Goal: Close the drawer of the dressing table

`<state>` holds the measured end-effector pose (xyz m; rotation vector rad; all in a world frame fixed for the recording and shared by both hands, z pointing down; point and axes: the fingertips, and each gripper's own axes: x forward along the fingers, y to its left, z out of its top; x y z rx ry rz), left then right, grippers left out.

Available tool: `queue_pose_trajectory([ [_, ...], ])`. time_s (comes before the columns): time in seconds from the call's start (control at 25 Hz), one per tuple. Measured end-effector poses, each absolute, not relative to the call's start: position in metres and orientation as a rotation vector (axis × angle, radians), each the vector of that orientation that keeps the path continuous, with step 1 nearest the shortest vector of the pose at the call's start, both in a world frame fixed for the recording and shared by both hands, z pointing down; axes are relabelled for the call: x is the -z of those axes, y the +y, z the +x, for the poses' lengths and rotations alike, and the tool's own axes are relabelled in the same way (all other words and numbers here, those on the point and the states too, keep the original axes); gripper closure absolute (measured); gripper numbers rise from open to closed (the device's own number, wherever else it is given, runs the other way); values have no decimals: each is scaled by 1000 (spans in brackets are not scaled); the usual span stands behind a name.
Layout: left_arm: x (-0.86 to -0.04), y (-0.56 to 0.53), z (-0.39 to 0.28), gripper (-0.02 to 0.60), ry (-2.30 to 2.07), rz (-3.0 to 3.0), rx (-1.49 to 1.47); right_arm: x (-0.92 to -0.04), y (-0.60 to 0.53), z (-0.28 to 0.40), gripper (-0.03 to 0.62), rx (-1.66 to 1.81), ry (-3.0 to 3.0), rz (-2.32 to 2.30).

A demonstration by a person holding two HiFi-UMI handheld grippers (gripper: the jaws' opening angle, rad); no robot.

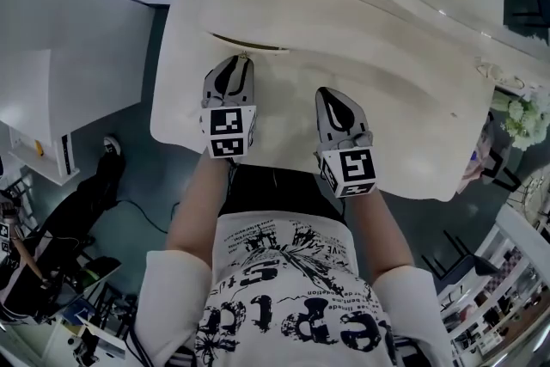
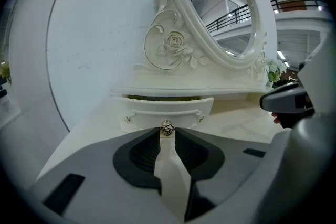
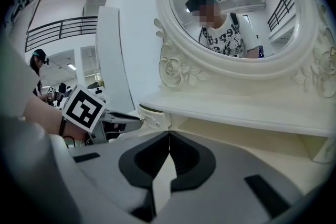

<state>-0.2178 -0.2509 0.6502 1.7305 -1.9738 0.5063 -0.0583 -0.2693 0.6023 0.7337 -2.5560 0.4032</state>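
Left hand-held gripper point(image 2: 167, 132) clamps knob point(image 2: 167, 127) of ajar drawer point(image 2: 157, 110).

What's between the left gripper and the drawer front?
Only the knob on the drawer front, pinched between the left gripper tips; the left gripper view shows it.

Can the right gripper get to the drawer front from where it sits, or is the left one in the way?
Probably yes, in part. The left gripper grips the knob at the middle of the drawer front, but its right end looks bare, and only tabletop separates it from the right gripper.
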Motion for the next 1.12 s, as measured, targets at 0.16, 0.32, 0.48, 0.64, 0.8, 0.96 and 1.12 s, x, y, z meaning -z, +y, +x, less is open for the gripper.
queue_pose_trajectory([
  [0.16,-651,-258,-217,484,-1969,1732,-518,-601,-274,-58,577,-400,-2555,748],
  [0.32,-649,-267,-219,484,-1973,1731,-523,-601,-277,-58,577,-400,-2554,752],
  [0.48,-650,-278,-221,483,-1970,1723,-511,-602,-280,-57,577,-400,-2548,763],
  [0.64,-650,-279,-223,482,-1976,1715,-477,-603,-280,-59,577,-403,-2546,763],
  [0.8,-649,-279,-223,480,-1976,1719,-471,-600,-281,-61,577,-401,-2550,766],
  [0.96,-650,-279,-223,480,-1954,1730,-478,-598,-282,-63,577,-399,-2551,771],
  [1.12,-651,-274,-217,459,-1918,1738,-492,-594,-278,-61,577,-391,-2553,772],
])
